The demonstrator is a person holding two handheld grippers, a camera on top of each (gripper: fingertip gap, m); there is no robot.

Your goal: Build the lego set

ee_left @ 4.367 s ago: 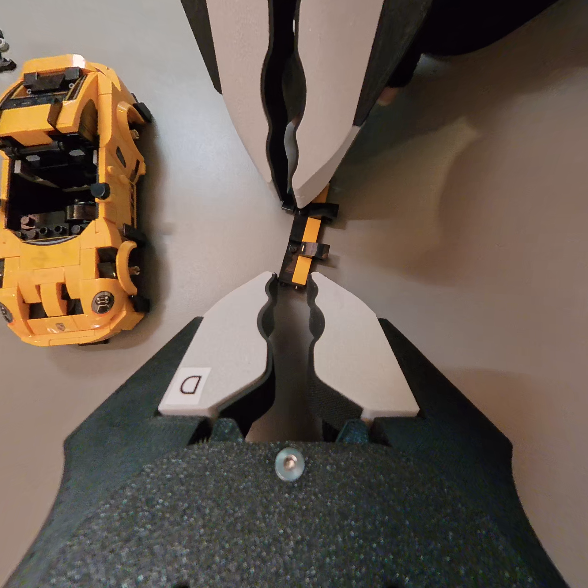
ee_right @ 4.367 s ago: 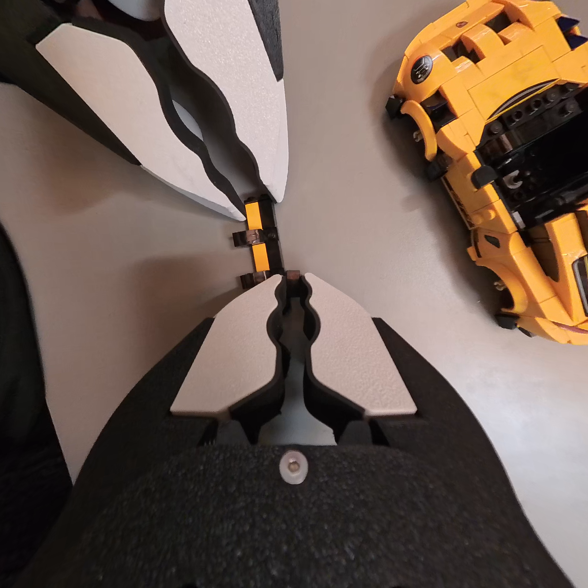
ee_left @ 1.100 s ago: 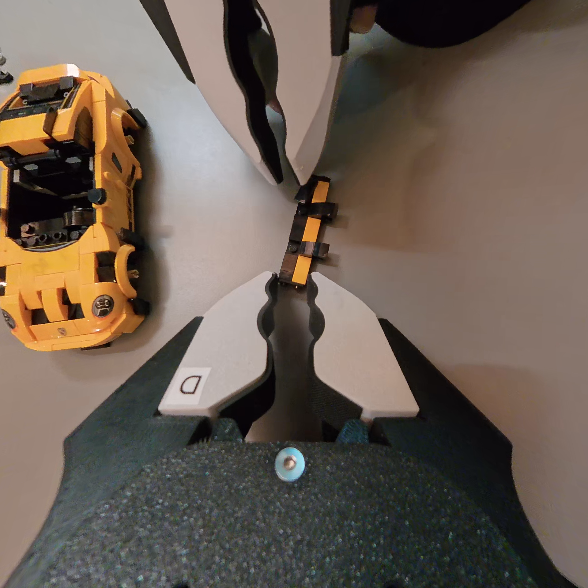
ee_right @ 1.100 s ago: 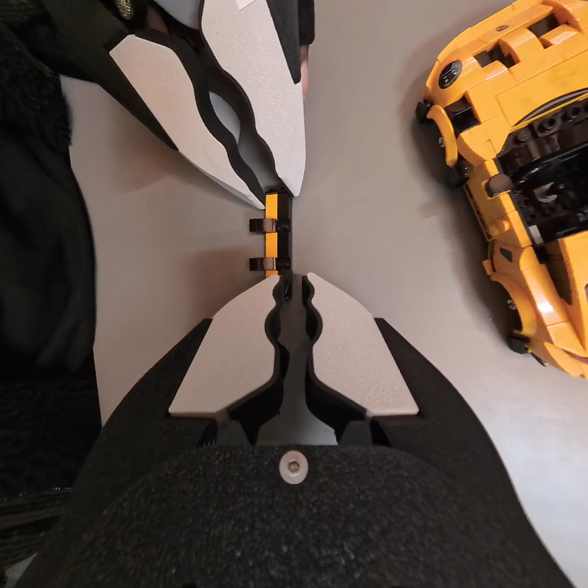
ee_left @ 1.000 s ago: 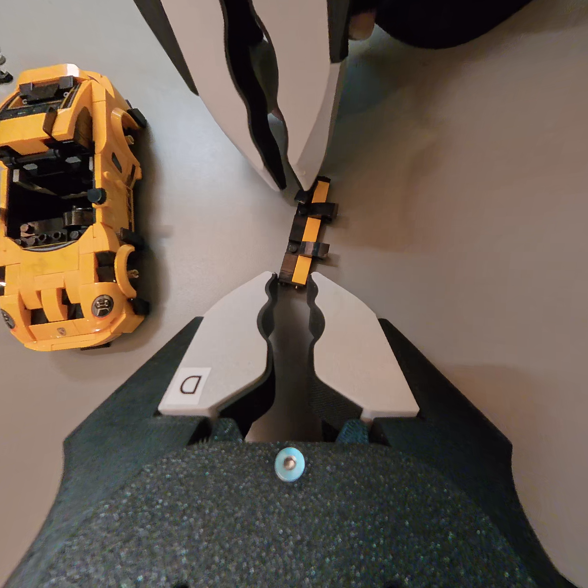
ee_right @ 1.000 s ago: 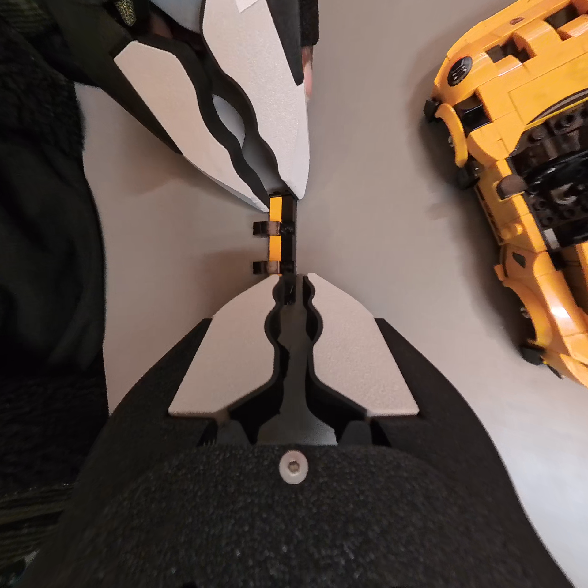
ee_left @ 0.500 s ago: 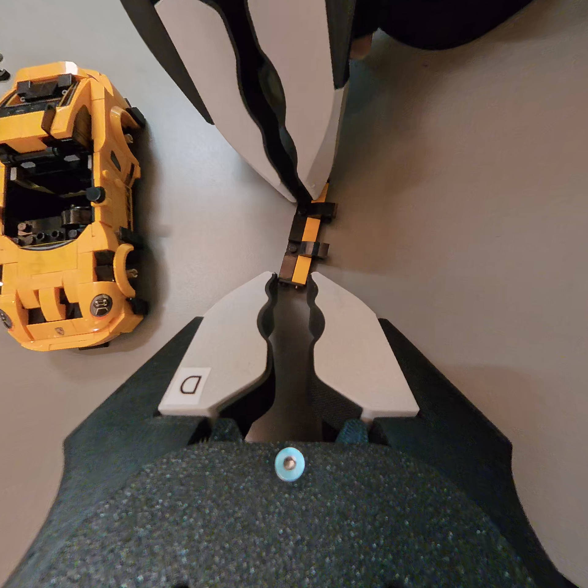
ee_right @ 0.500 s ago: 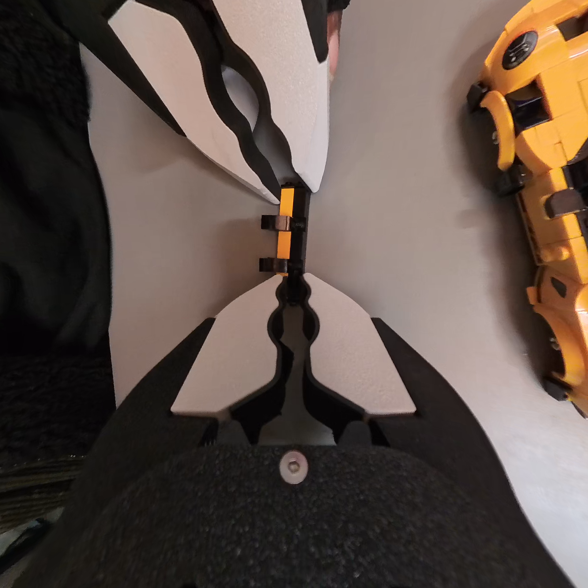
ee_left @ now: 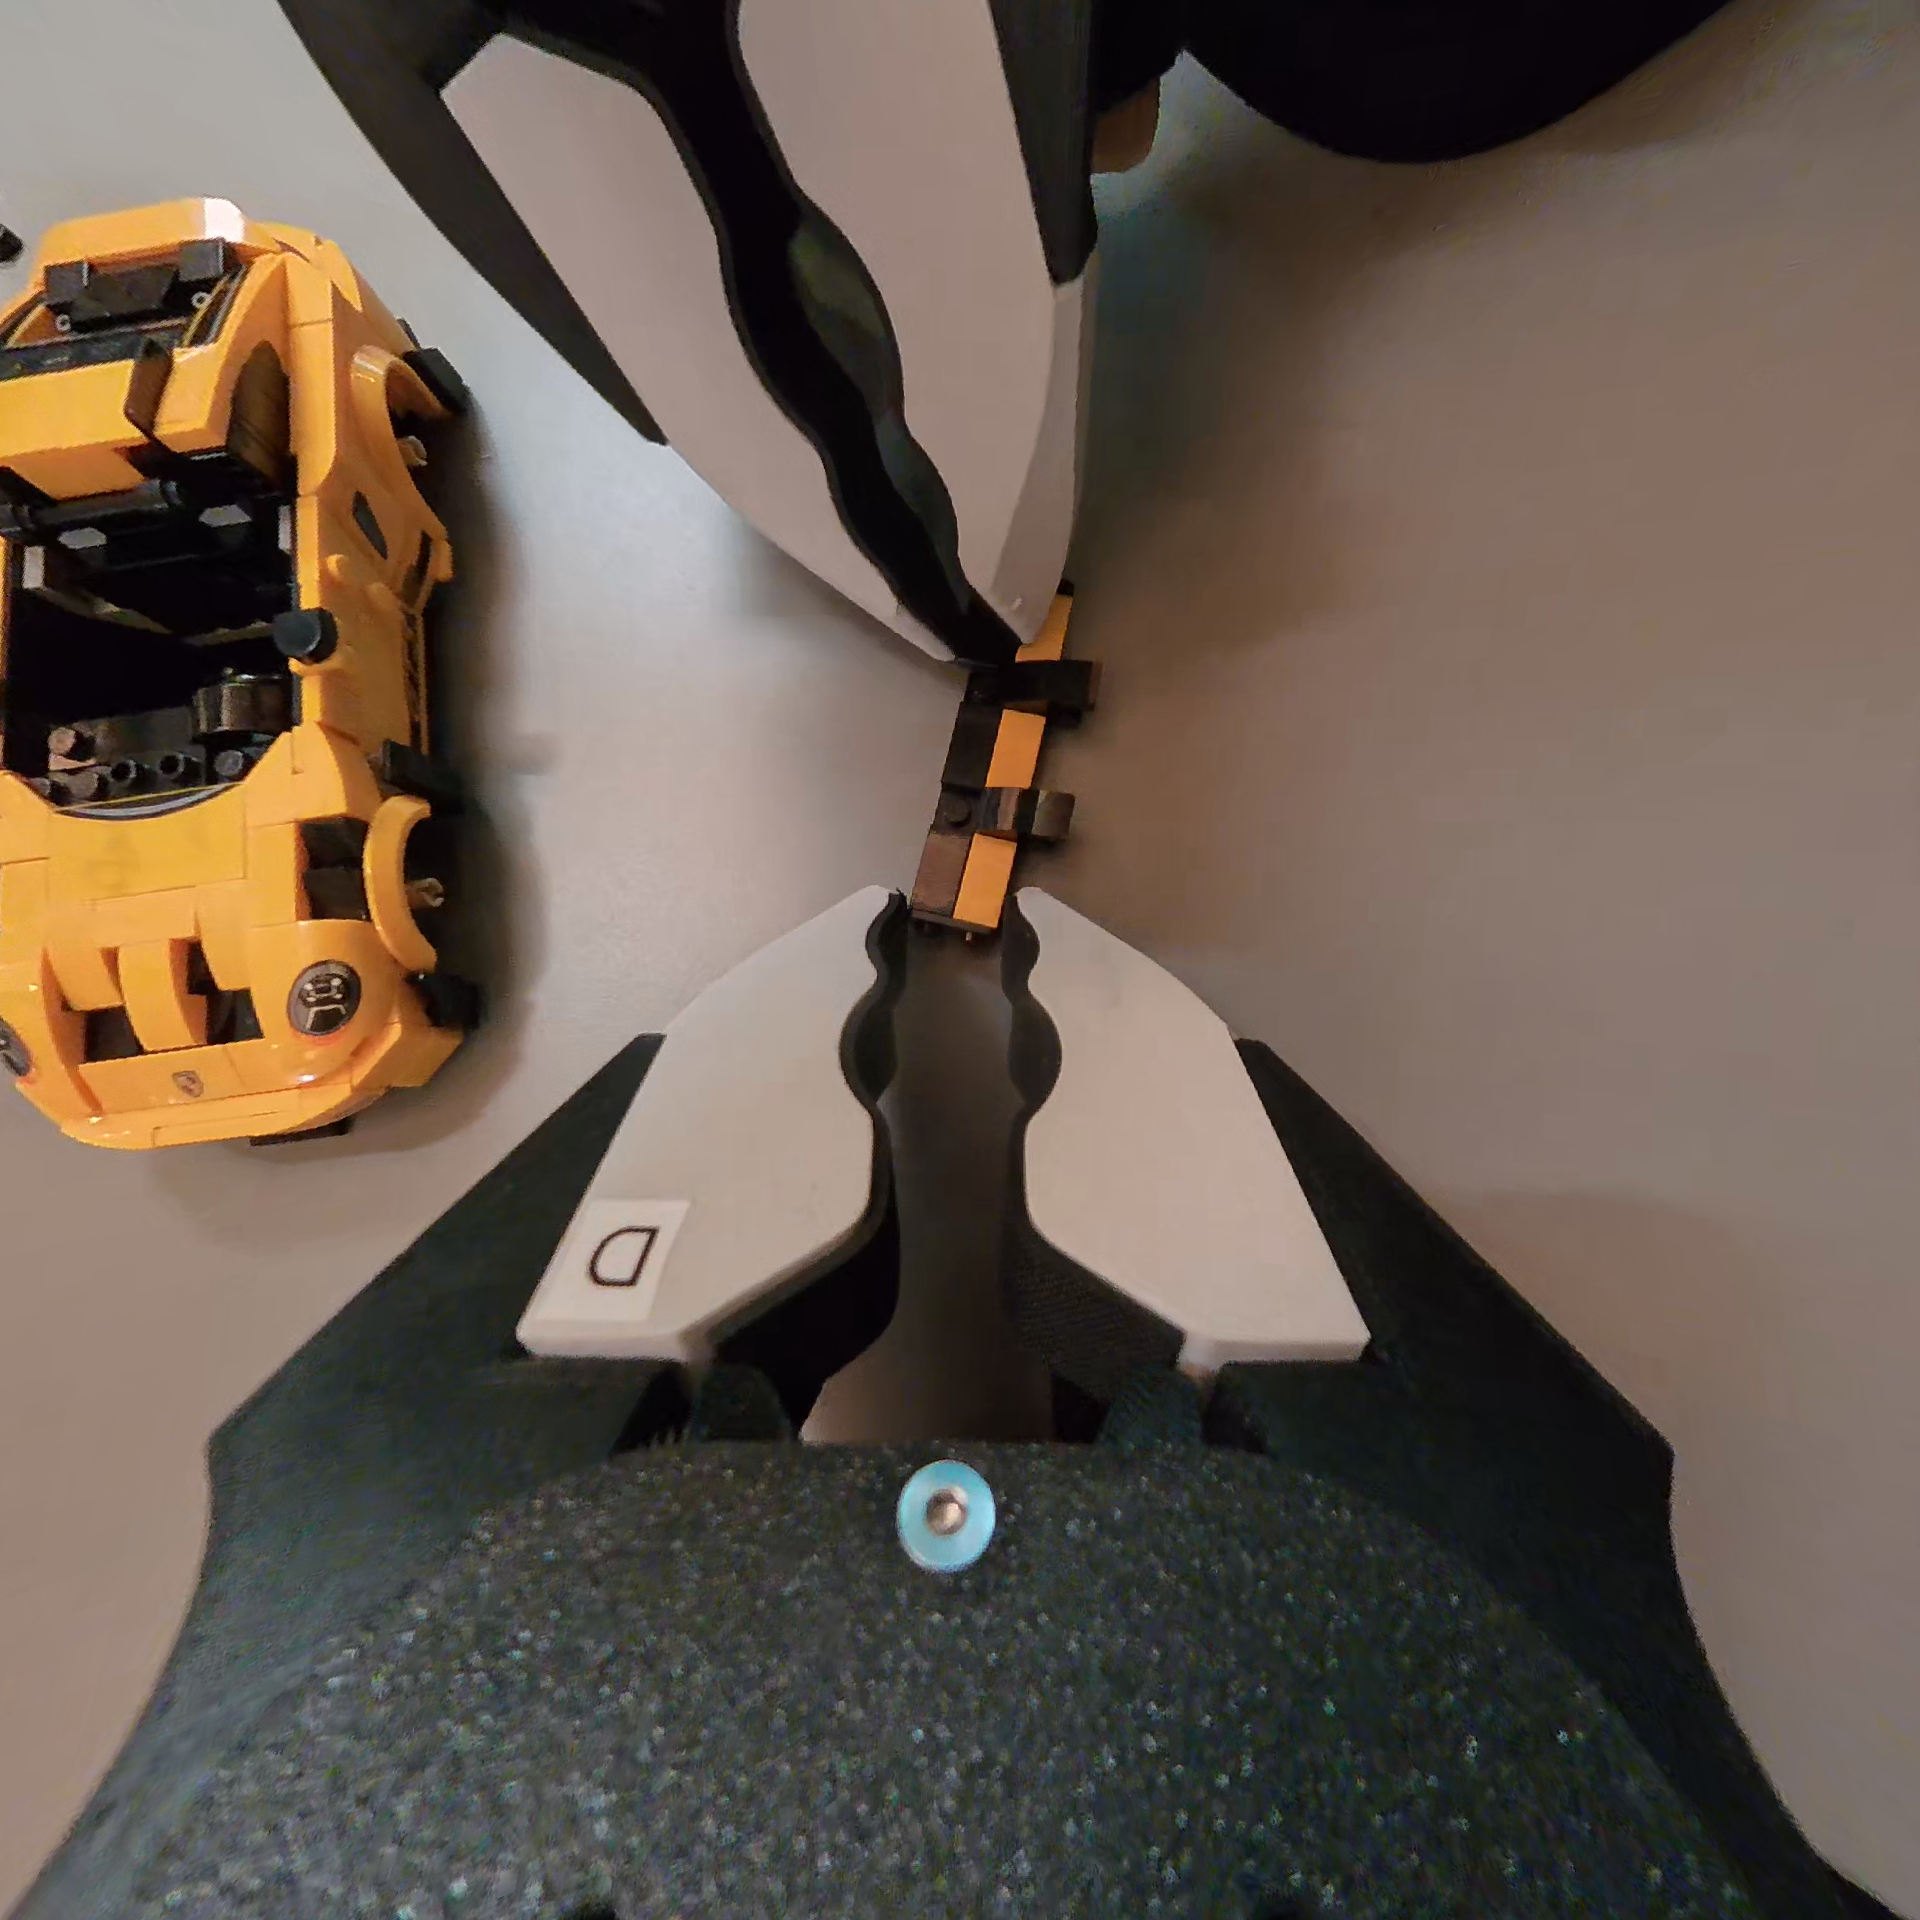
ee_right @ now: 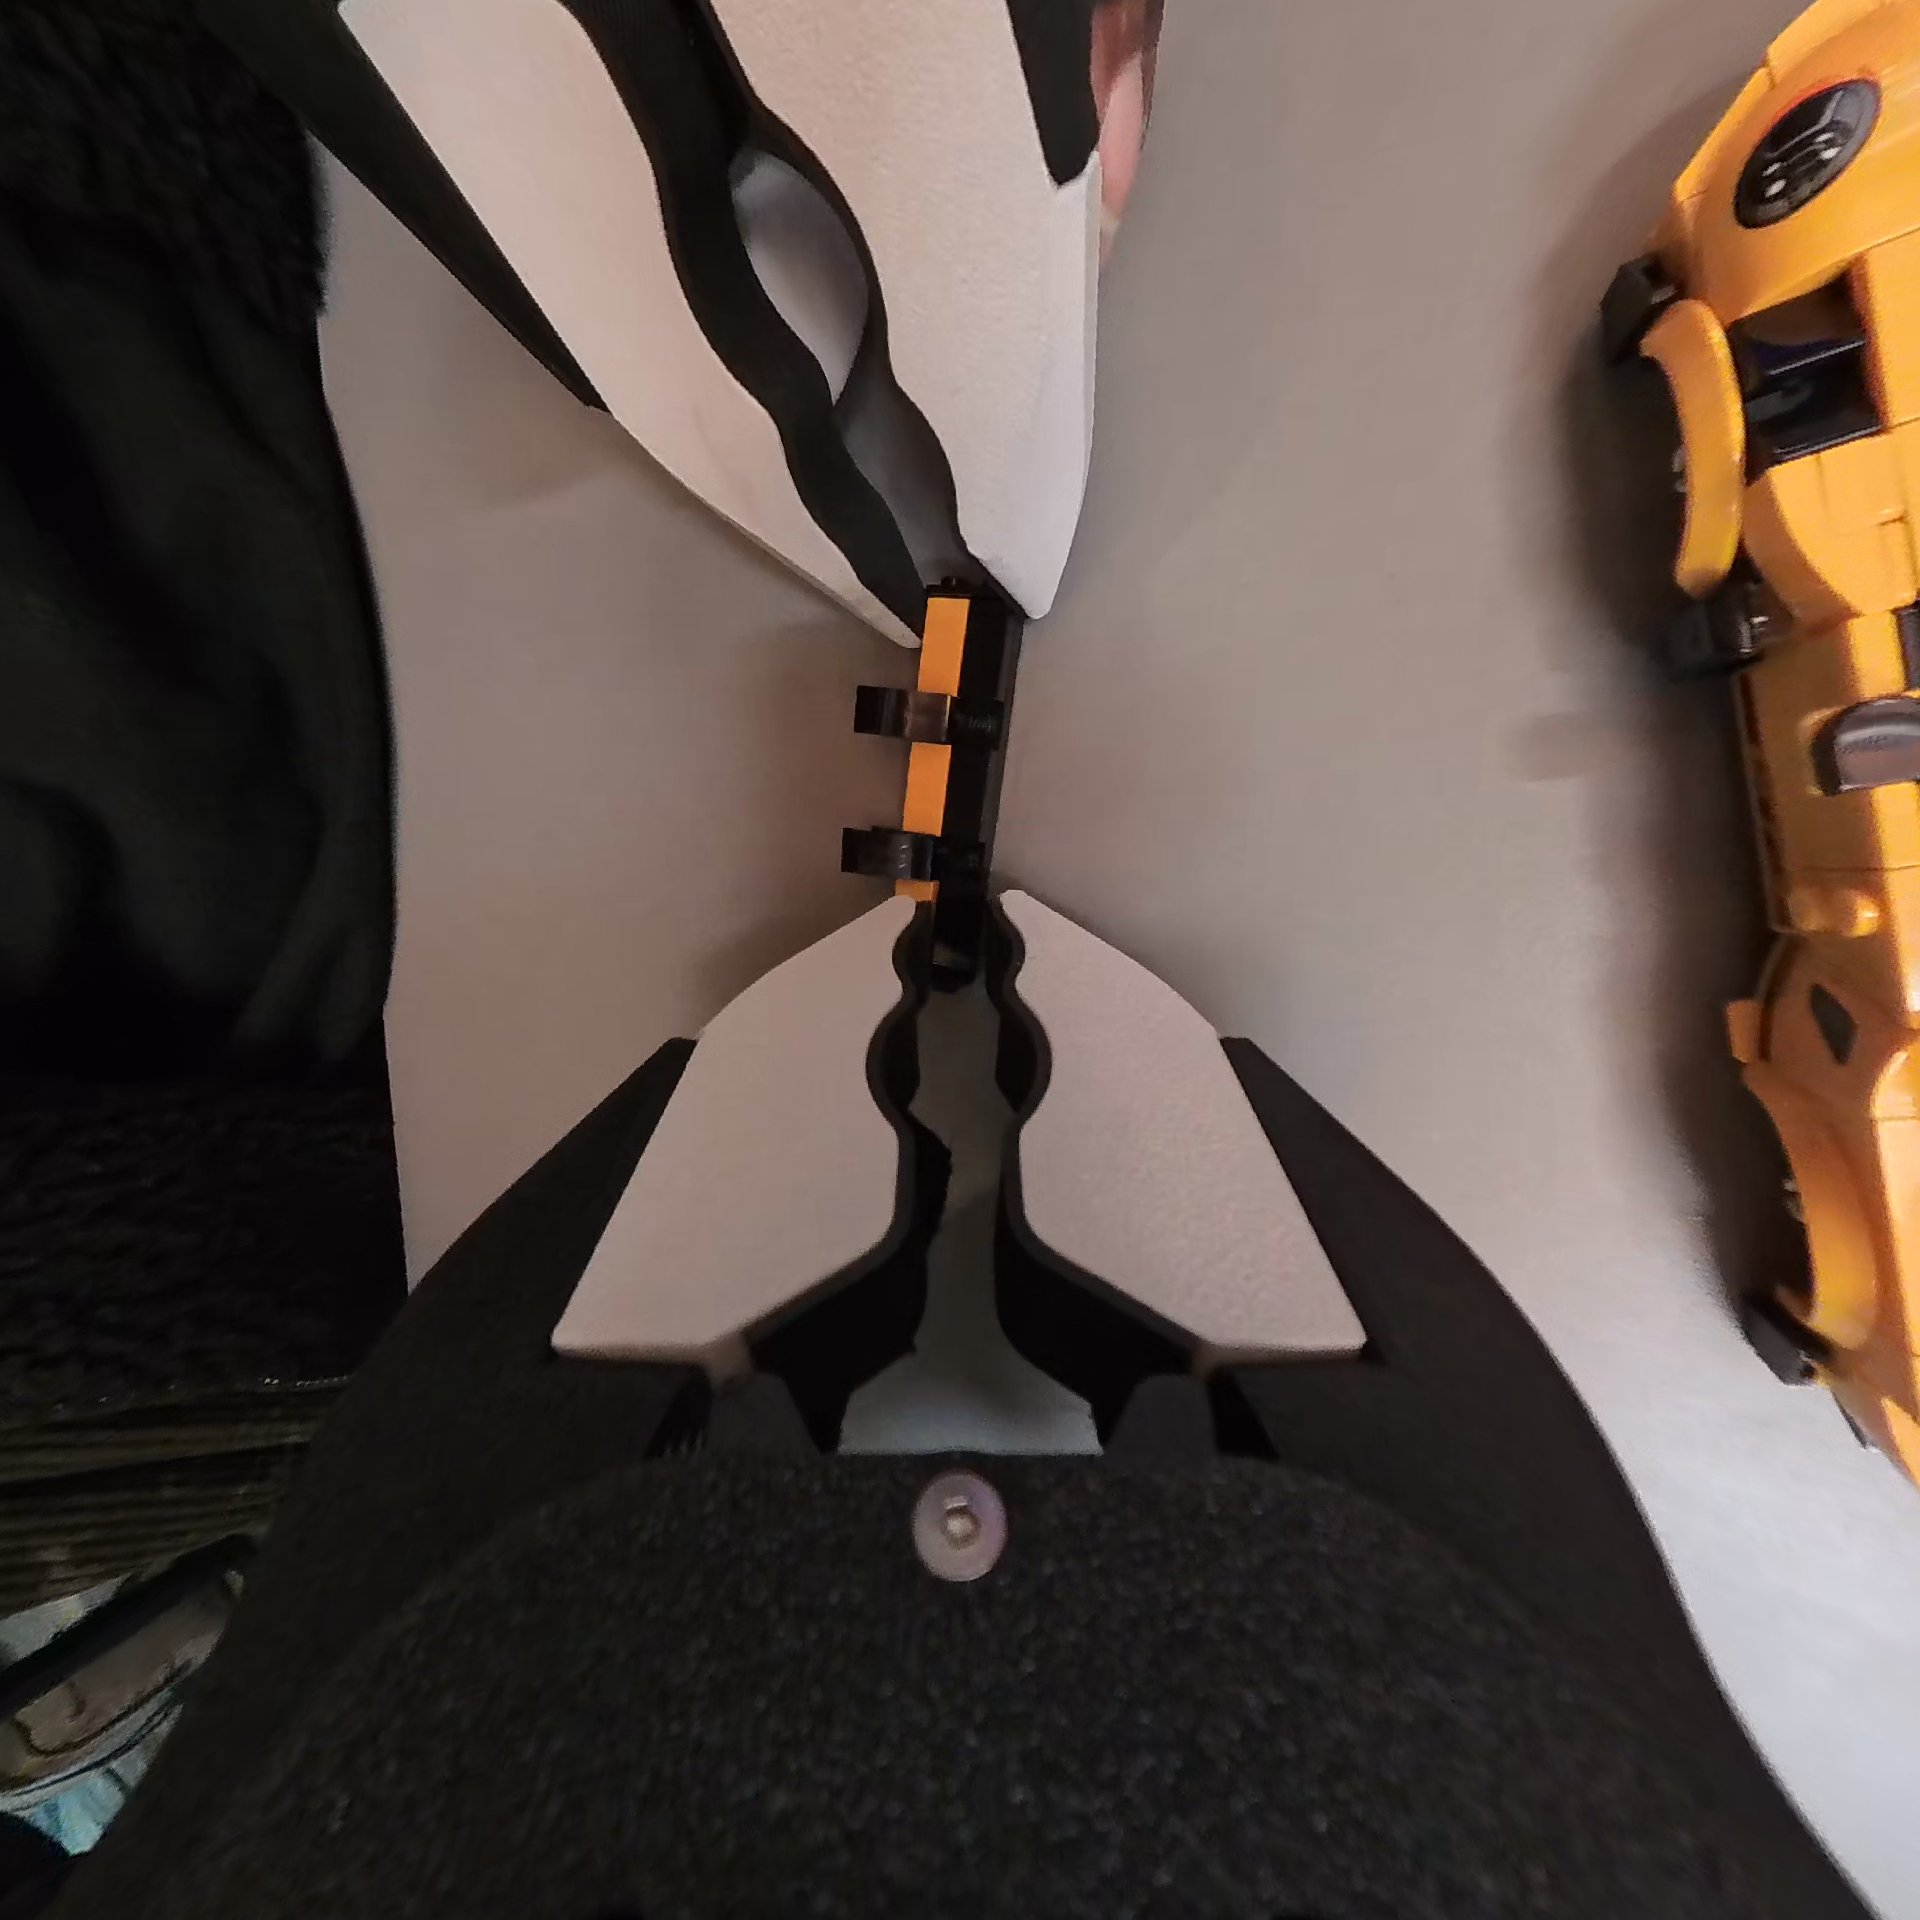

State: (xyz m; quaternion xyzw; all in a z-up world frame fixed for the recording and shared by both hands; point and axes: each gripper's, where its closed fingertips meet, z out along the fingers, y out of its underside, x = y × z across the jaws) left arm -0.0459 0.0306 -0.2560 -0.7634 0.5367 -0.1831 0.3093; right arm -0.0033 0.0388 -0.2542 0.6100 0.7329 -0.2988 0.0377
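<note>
Two claws, left claw (ee_left: pixel 951 906) and right claw (ee_right: pixel 956 914), each clamp one end of the black-and-yellow strip (ee_left: pixel 1003 779).

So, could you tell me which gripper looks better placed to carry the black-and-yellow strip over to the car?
Probably the left gripper: it is shut on one end of the strip, and the yellow car lies on its side. The right gripper pinches the other end.

Plenty out of sight here!
The strip's (ee_left: pixel 995 771) far end vanishes behind the right gripper's (ee_left: pixel 997 644) tips, its near end tucked between the left gripper's (ee_left: pixel 954 914) tips. The car (ee_right: pixel 1808 665) runs off the right edge, blurred, and off the left edge (ee_left: pixel 208 665) in the left wrist view.
</note>
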